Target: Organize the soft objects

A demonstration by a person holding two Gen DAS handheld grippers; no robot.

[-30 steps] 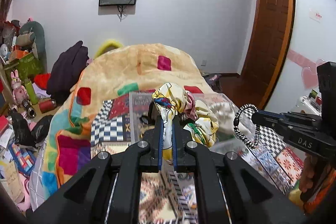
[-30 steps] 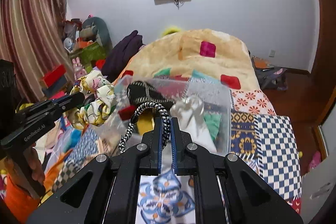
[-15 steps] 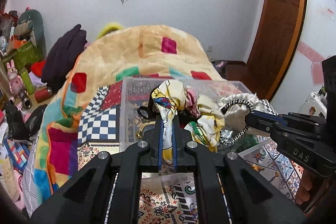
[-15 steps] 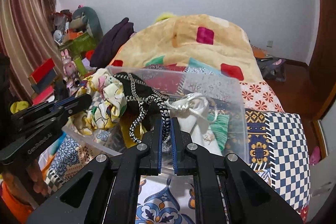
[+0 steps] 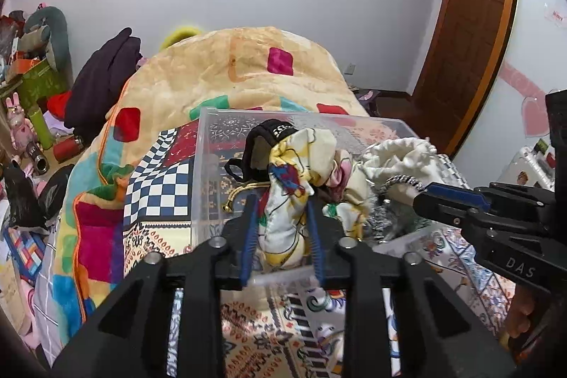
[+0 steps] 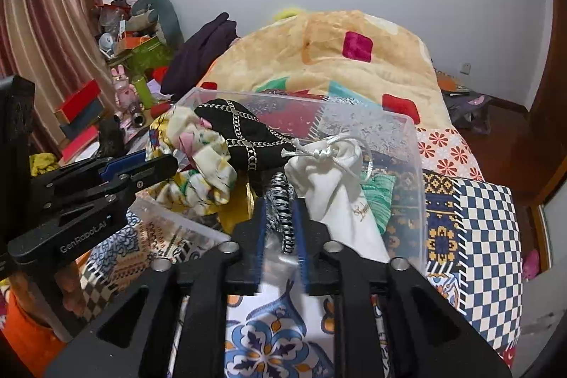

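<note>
Glossy, see-through plastic on the clear rectangular storage bin [image 5: 209, 165], its walls catching light. Inside it, the floral yellow-and-cream scrunchie [image 5: 301, 179] looks satiny, smooth cloth with a soft sheen. The black pouch with silver chain trim [image 6: 241, 130] is matt fabric, the chain links shiny metal. The cream drawstring bag [image 6: 336, 197] is plain matt cloth with a glossy white cord. The black-and-white braided band [image 6: 281, 211] is woven, rough-textured cord. The left hand-held gripper [image 5: 281, 229] and right hand-held gripper [image 6: 280, 236] are matt black plastic with bright metal screws and ribbed blue pads. The multicoloured patchwork bed cover [image 6: 489, 229] is flat printed cloth; the tan blanket with coloured squares [image 5: 248, 66] looks fleecy. Brown wooden door [image 5: 471, 23], semi-gloss.
</note>
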